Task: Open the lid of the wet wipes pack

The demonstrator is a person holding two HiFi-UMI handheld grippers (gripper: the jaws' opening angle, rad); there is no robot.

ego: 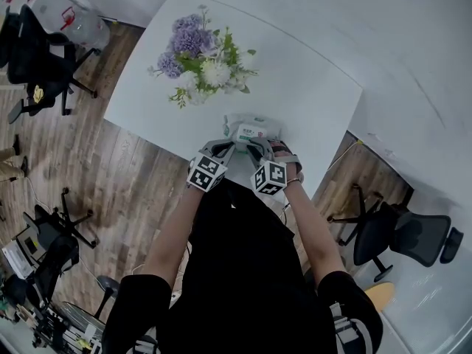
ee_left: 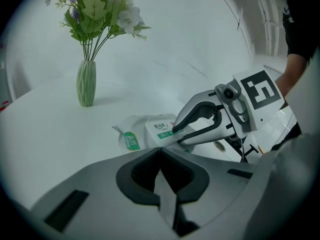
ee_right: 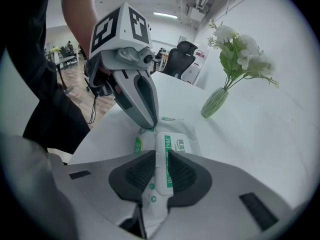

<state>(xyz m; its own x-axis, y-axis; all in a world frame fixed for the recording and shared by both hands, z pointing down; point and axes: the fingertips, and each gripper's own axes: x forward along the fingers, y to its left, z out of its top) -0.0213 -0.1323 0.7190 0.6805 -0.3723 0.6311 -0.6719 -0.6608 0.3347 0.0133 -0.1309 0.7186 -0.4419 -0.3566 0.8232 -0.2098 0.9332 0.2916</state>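
The wet wipes pack point(ego: 253, 130) lies near the front edge of the white table point(ego: 310, 87); it is white with green print. Its hard lid point(ee_right: 178, 145) has a green stripe. My right gripper point(ee_right: 161, 155) is shut on the lid's near edge. The left gripper view shows the right gripper's fingers point(ee_left: 197, 115), one above and one below the lid point(ee_left: 161, 130), which looks slightly raised. My left gripper point(ee_left: 160, 150) is shut with nothing between its jaws. In the right gripper view the left gripper's point(ee_right: 151, 124) tip rests on the pack's far end point(ee_right: 142, 143).
A green vase of purple and white flowers point(ego: 203, 57) stands behind the pack, mid-table point(ee_left: 86, 84). The table's front edge runs just under both grippers. Office chairs point(ego: 40, 57) stand on the wooden floor to the left and another point(ego: 402, 234) to the right.
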